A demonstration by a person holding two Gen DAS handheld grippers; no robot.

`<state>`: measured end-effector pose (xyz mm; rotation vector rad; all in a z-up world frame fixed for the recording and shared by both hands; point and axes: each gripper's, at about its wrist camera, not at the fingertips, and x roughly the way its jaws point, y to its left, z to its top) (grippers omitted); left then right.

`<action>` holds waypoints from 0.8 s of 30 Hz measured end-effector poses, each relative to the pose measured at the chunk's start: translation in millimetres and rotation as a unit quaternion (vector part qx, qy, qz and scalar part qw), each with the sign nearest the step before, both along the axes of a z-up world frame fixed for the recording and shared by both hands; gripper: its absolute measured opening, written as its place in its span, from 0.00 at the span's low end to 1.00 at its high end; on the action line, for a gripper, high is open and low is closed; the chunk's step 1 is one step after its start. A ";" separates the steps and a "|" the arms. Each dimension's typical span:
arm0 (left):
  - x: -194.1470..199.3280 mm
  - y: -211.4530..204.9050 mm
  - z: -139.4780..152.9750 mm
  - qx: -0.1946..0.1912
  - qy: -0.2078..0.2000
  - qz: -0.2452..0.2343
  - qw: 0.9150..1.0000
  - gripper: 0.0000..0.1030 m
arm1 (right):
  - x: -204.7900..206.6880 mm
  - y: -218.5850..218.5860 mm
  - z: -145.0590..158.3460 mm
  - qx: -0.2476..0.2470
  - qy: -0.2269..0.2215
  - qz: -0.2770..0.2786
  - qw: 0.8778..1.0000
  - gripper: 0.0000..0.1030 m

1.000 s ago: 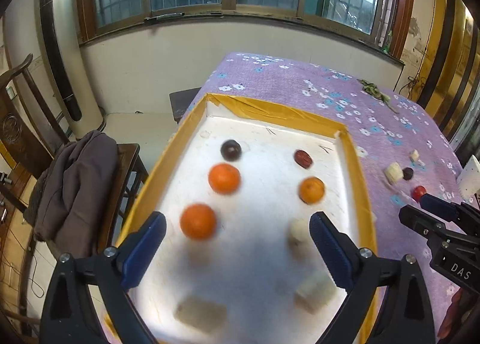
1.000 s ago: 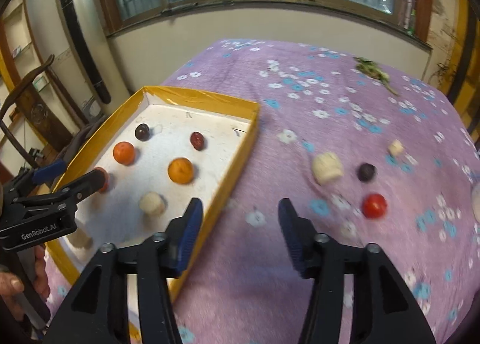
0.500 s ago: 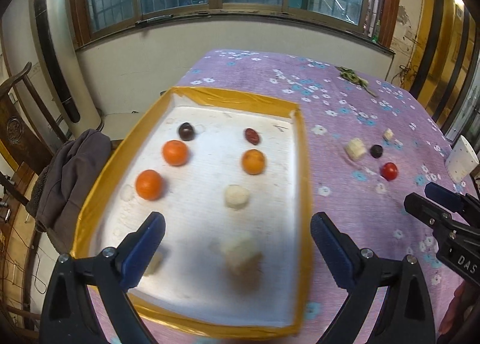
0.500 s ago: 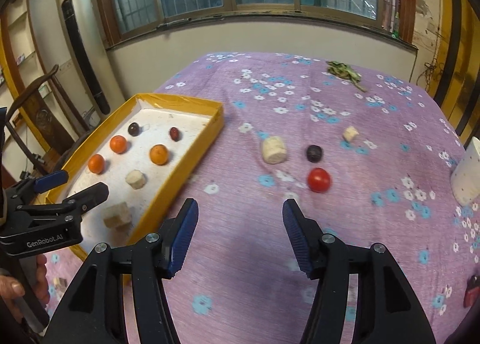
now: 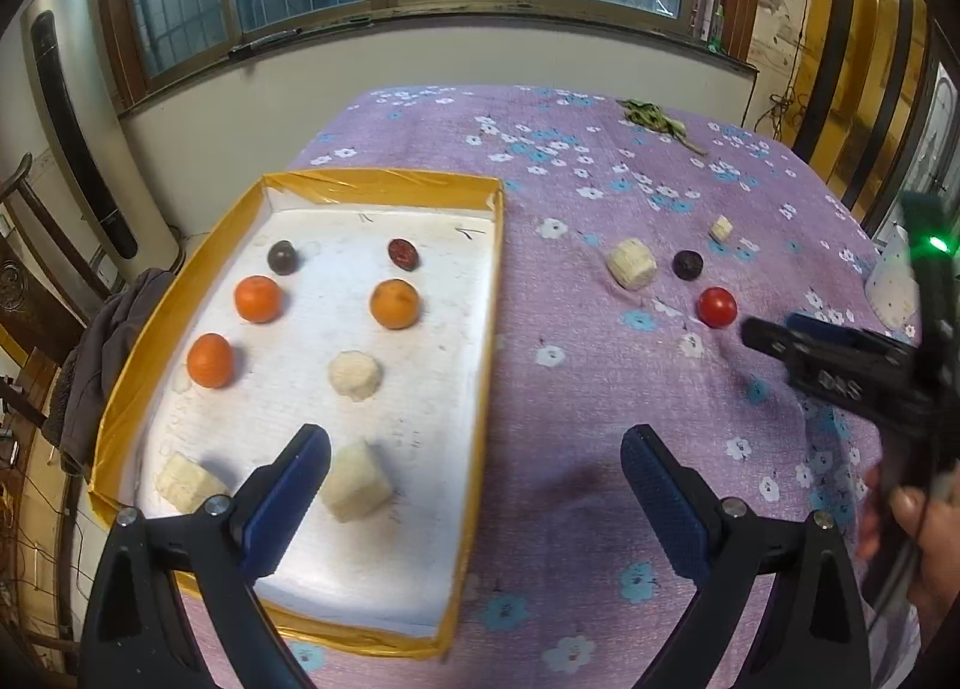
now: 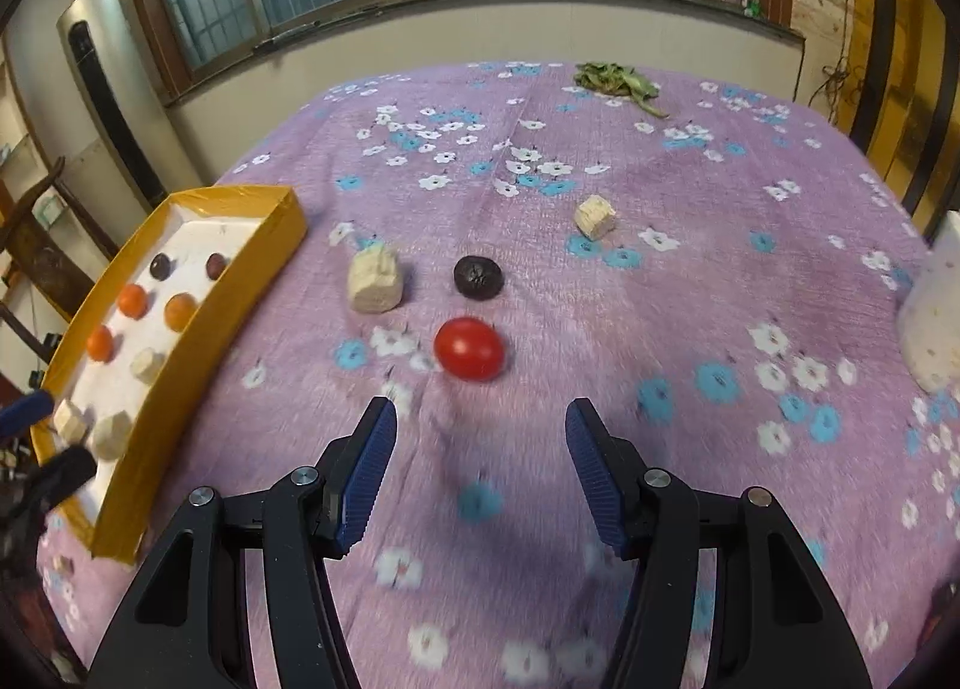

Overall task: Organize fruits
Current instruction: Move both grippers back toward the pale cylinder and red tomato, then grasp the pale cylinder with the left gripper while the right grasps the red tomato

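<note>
Red tomato [image 6: 469, 349] on purple cloth [image 6: 690, 281], just ahead of right gripper [image 6: 480, 452] — jaws apart, empty. Dark fruit [image 6: 477, 276] beyond; yellow tray [image 5: 487, 365] well left. Left gripper [image 5: 474, 500] — apart, empty, straddling tray's right wall.

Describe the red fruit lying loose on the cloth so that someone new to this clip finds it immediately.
Start at the purple flowered tablecloth, to the right of the yellow-rimmed tray. Four loose items lie there; the red tomato is nearest the camera, just below the dark plum. It alone is bright red, smooth and glossy.
</note>
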<state>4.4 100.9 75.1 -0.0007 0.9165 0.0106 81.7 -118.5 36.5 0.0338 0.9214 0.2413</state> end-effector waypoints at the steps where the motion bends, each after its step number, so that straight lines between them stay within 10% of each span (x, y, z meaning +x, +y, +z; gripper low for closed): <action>1: 1.8 -2.4 -0.2 0.002 0.003 -0.001 1.000 0.96 | 8.5 0.3 -4.5 0.002 0.007 0.001 1.000 0.56; 7: 14.2 -16.5 1.6 0.011 0.006 -0.010 1.000 0.96 | 30.7 5.3 -18.0 0.001 0.015 0.022 1.000 0.54; 10: 24.8 -25.9 2.8 0.015 0.005 -0.019 1.000 0.96 | 36.9 7.3 -23.7 0.006 0.022 0.037 0.999 0.30; 24: 128.5 -83.6 -23.7 -0.018 0.042 -0.126 0.991 0.93 | 15.7 -26.4 -9.7 0.025 0.001 0.026 0.999 0.31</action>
